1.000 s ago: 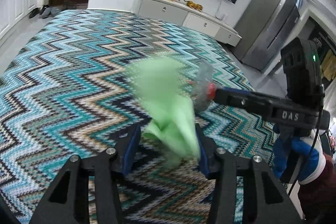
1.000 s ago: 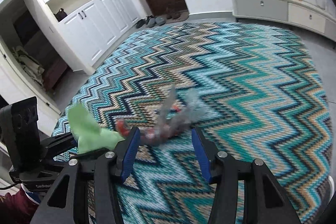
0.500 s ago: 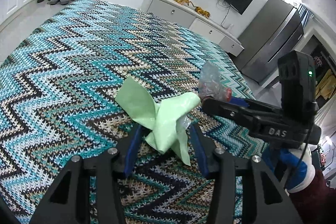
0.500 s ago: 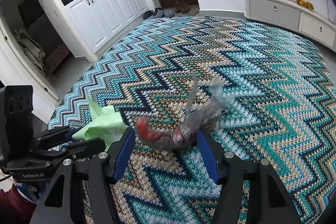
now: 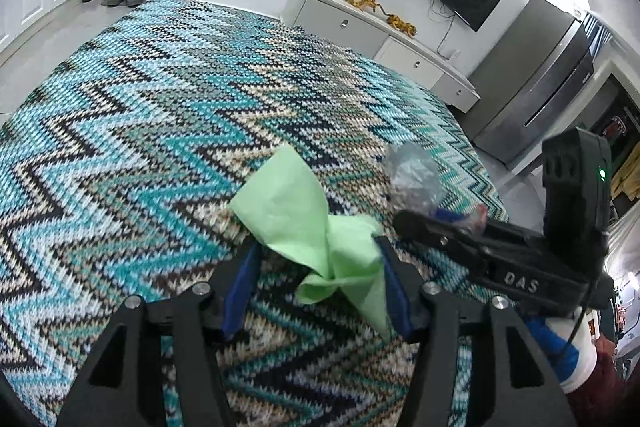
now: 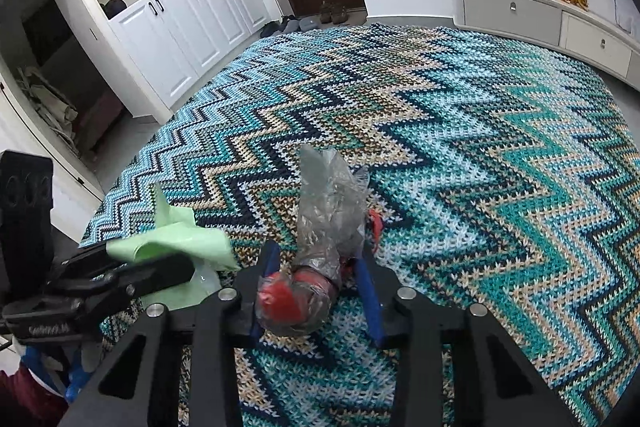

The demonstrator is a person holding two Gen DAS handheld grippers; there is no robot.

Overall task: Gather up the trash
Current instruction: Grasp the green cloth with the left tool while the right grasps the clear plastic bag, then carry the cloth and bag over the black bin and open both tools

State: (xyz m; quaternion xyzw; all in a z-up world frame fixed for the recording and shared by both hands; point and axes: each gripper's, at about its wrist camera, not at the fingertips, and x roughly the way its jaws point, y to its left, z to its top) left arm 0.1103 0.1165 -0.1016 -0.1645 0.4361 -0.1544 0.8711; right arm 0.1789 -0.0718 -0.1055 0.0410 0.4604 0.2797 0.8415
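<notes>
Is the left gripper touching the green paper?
Touching. The left wrist view shows the left gripper with its right pad pressed against the green paper, which hangs crumpled between the fingers above the zigzag rug.

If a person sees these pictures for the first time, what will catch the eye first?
First, the bright green paper between the fingers of the left gripper, and the crumpled clear plastic wrapper with red inside held in the right gripper. Behind both, the big zigzag rug in teal, blue and beige fills the floor.

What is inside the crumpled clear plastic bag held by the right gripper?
Red material shows through the crumpled clear plastic bag in the right gripper; the wrinkled film hides what it is.
</notes>
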